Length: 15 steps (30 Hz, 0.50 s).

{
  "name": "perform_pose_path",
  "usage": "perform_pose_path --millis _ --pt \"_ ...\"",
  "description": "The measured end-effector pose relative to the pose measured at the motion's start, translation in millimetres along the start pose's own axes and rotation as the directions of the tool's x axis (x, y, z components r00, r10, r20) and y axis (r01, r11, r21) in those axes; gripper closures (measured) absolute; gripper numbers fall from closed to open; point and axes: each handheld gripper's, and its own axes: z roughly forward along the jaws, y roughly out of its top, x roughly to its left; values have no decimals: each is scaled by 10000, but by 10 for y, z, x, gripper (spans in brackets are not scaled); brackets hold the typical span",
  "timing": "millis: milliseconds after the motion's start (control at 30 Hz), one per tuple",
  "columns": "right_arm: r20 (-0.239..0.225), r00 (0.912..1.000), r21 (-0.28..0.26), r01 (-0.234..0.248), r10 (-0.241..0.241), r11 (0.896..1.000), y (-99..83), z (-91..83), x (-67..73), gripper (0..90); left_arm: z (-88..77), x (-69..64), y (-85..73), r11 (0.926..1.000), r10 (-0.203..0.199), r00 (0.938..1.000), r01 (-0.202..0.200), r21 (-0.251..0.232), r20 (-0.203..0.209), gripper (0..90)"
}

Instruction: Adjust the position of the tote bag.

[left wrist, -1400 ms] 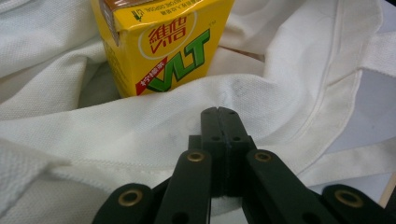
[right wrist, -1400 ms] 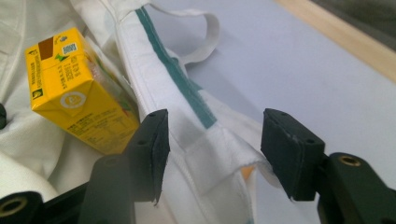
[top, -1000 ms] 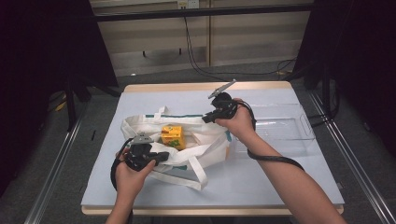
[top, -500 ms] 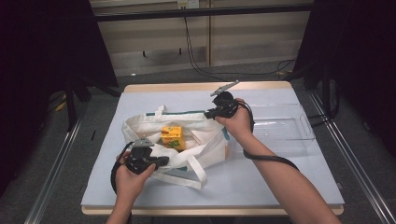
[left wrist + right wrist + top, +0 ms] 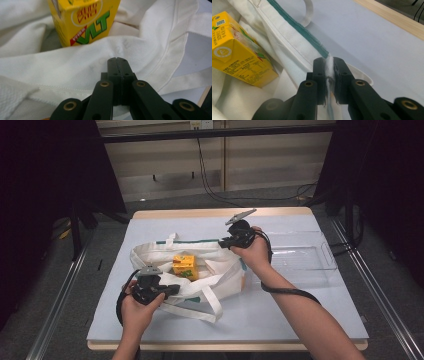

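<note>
A white cloth tote bag point(image 5: 220, 270) with a teal-trimmed rim lies open in the middle of the table. A yellow drink carton point(image 5: 183, 266) stands inside it. My left gripper point(image 5: 172, 290) is at the bag's near side, its jaws shut, pinching the white cloth just in front of the carton point(image 5: 82, 20). My right gripper point(image 5: 222, 241) is at the far rim, shut on the teal-edged cloth point(image 5: 329, 62), which shows squeezed between its jaws. In the right gripper view the carton point(image 5: 239, 50) lies to the left, deeper in the bag.
A clear plastic tray point(image 5: 300, 255) sits on the table to the right of the bag, beside my right hand. The bag's long handles point(image 5: 210, 305) trail toward the front edge. Metal rails run along both sides of the table.
</note>
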Motion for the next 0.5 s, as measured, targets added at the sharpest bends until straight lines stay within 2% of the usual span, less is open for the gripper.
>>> perform_pose_path --millis 233,267,367,400,500 --pt "-9 9999 -35 167 -167 9999 5 -23 22 809 -28 14 130 9994 -23 9996 13 -348 -290 899" --pt "54 9998 -34 171 -170 9998 5 -28 24 809 -33 11 151 9994 72 9995 -83 -342 -321 899" --pt "67 9998 -18 204 -204 9998 3 -34 30 809 -68 18 204 9992 266 9961 -291 -278 -839 890" --pt "74 9998 -15 210 -210 9998 2 -35 30 809 -80 45 207 9989 47 9963 -87 -455 -858 887" --pt "3 9998 -53 223 -223 9997 0 -41 25 809 -137 152 200 9979 -247 9935 179 -625 -1109 886"
